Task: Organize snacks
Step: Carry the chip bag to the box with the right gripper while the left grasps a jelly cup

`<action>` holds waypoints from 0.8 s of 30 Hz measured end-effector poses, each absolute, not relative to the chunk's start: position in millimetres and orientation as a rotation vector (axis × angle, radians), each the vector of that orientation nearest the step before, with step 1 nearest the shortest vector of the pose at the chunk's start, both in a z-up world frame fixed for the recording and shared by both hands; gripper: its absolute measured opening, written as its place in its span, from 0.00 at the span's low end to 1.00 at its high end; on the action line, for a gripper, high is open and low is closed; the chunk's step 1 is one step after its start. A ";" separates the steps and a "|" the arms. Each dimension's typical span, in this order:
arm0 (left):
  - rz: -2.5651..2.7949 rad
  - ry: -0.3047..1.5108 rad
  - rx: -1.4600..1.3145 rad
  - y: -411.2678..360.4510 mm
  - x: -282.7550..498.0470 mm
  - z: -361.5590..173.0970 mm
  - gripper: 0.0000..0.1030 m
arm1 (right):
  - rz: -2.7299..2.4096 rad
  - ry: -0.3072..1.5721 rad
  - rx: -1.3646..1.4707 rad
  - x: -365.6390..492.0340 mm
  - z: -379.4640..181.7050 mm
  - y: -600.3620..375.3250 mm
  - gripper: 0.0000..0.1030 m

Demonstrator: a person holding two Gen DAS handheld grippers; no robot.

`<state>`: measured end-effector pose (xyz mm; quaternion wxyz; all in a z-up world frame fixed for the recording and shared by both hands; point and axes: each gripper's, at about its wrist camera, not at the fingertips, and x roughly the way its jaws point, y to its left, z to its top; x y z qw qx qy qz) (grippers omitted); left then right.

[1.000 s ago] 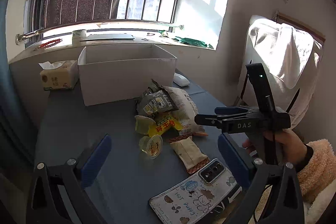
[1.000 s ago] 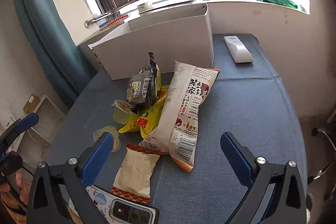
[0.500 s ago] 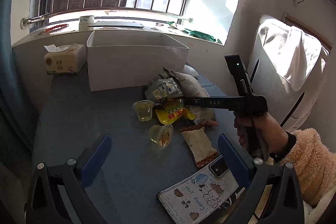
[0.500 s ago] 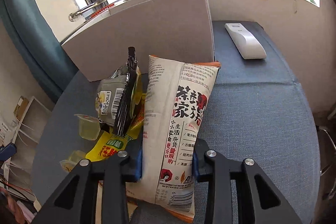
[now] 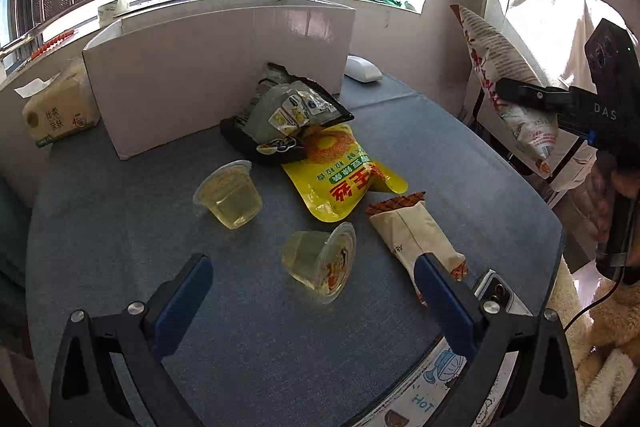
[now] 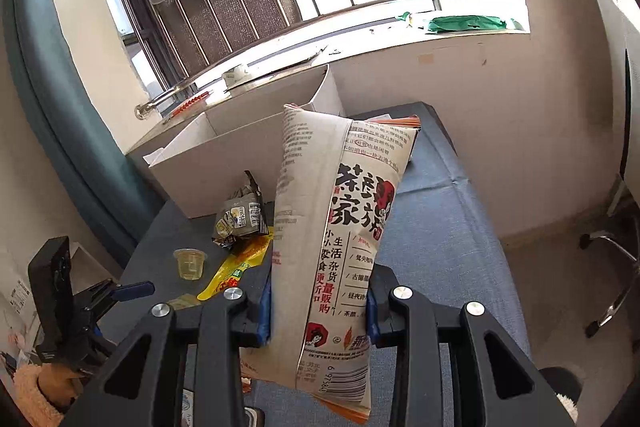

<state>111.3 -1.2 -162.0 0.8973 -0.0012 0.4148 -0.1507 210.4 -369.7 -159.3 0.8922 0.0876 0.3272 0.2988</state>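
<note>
Blue pads of the right gripper clamped a tall snack bag, held upright above the tabletop, right of the cardboard box. Nearer, the left gripper tilted downward, its jaws apart around a tipped jelly cup.

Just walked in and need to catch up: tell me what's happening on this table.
A person is sorting snacks with a handheld tool in each hand. The right tool is shut on a tall cream paper snack bag with red and black print, held up off the blue table with the open white cardboard box beyond it. The left tool is open, empty, and aimed at a clear jelly cup lying on its side.
</note>
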 end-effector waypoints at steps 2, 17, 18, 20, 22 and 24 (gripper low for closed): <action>-0.320 0.870 0.010 -4.8 117.7 -165.6 0.99 | 0.626 0.679 0.200 199.9 -157.3 -380.9 0.37; -0.320 0.863 0.000 -13.7 113.7 -164.7 0.31 | 0.679 0.734 0.187 157.1 -176.2 -377.3 0.37; -0.321 0.855 -0.009 -12.1 110.8 -160.0 0.31 | 0.687 0.739 0.186 157.9 -176.7 -374.1 0.37; -0.326 0.825 0.000 -10.6 104.5 -149.0 0.31 | 0.708 0.742 0.185 158.9 -177.9 -366.6 0.37; -0.304 0.790 0.009 -8.8 97.6 -138.0 0.31 | 0.723 0.744 0.176 160.3 -177.6 -358.0 0.37; -0.309 0.764 -0.020 -2.9 93.5 -126.1 0.31 | 0.743 0.740 0.162 161.7 -174.2 -349.2 0.37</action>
